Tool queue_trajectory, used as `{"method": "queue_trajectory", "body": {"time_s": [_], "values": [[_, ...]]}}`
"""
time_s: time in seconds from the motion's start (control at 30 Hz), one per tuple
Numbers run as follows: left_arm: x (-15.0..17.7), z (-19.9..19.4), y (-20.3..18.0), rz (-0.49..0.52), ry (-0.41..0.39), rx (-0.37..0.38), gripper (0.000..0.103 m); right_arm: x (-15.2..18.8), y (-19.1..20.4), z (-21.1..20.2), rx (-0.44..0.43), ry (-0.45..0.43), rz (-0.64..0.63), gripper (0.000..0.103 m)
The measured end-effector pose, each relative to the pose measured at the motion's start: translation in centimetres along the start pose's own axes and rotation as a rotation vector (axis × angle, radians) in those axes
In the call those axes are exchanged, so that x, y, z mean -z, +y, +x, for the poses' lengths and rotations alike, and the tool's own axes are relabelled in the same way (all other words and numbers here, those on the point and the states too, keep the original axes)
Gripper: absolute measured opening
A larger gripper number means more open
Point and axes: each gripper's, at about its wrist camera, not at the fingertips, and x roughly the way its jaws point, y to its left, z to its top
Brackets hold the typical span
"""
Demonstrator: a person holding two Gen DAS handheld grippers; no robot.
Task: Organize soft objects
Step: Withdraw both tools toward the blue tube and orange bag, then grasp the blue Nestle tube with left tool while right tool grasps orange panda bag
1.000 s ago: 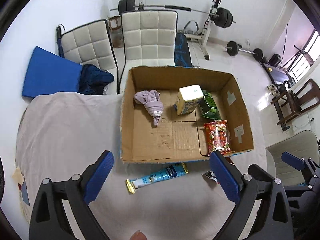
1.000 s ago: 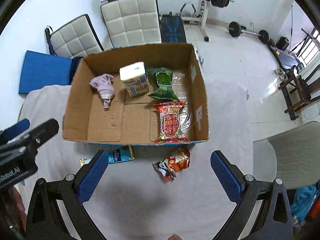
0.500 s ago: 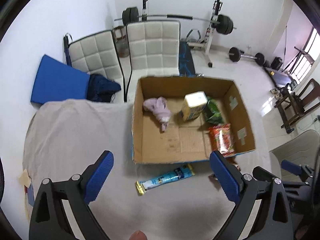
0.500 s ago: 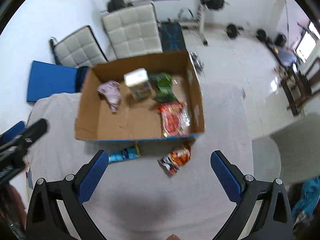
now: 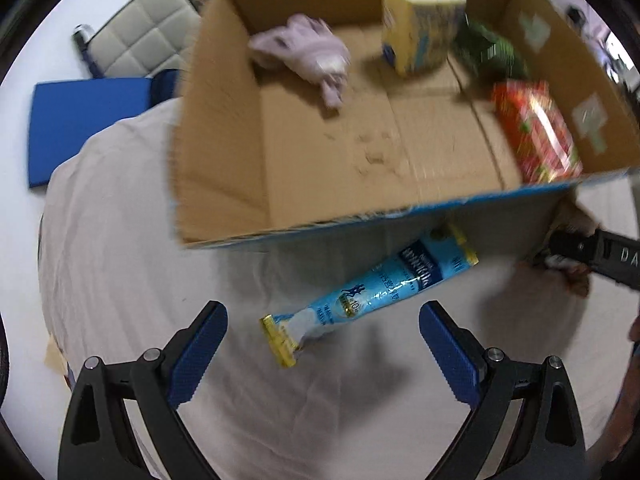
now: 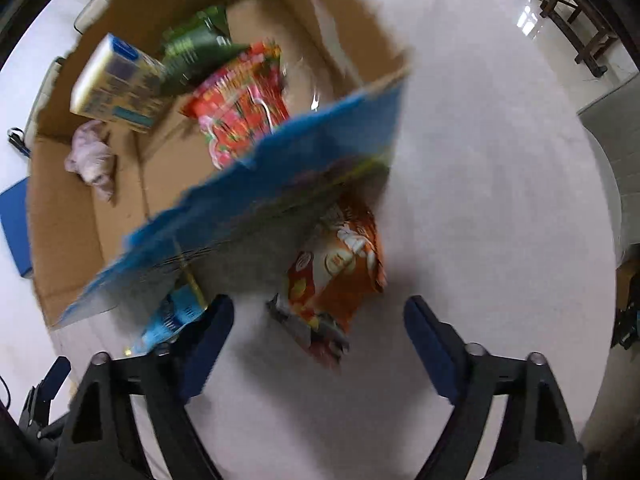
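already boxed: the open brown cardboard box (image 5: 332,152) holds a crumpled lilac cloth (image 5: 308,52), a yellow-and-white soft pack (image 5: 420,24), a green packet (image 5: 488,48) and a red snack bag (image 5: 536,136).
left to do: a long light-blue sachet (image 5: 376,288) and an orange snack bag (image 6: 336,276) lie on the white cloth-covered table (image 5: 132,260), just outside the box's front wall.
left gripper (image 5: 322,344): fingers apart, empty, over the sachet.
right gripper (image 6: 318,340): fingers apart, empty, either side of the orange bag.
progress: judged over halfway.
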Motion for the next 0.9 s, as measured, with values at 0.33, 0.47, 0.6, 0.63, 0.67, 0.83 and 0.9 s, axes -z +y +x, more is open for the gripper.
{"method": "queue_trajectory", "body": {"time_s": [0.33,0.47,0.6,0.63,0.67,0.83,0.9], "values": [[-1.6,5.8,-3.7,0.212,0.123,0.05,0.099,2.5,-2.6,1.7,-0.006,0.091,-0.004,0.038],[-1.3,5.5,-4.5,0.164,0.163,0.148,0.081,3.8,-3.4,1.4,0.003,0.104,-0.021,0.04],[0.3,5.0,-5.8,0.121,0.203,0.197,0.08,4.3,-3.5,-0.1,0.038,0.04,-0.032,0.063],[0.8,4.8,-6.1,0.097,0.215,0.215,0.08,4.3,-3.3,-0.4,0.058,0.026,-0.041,0.065],[1.2,4.7,-6.3,0.066,0.23,0.255,0.08,4.4,-3.0,-0.7,0.076,0.011,-0.052,0.066],[2.1,3.7,-7.0,-0.03,0.248,0.366,0.08,4.1,-1.1,-0.2,0.06,0.016,-0.084,0.067],[2.1,3.5,-7.1,-0.049,0.245,0.373,0.08,4.0,-0.1,1.1,0.075,0.053,-0.101,0.067]]}}
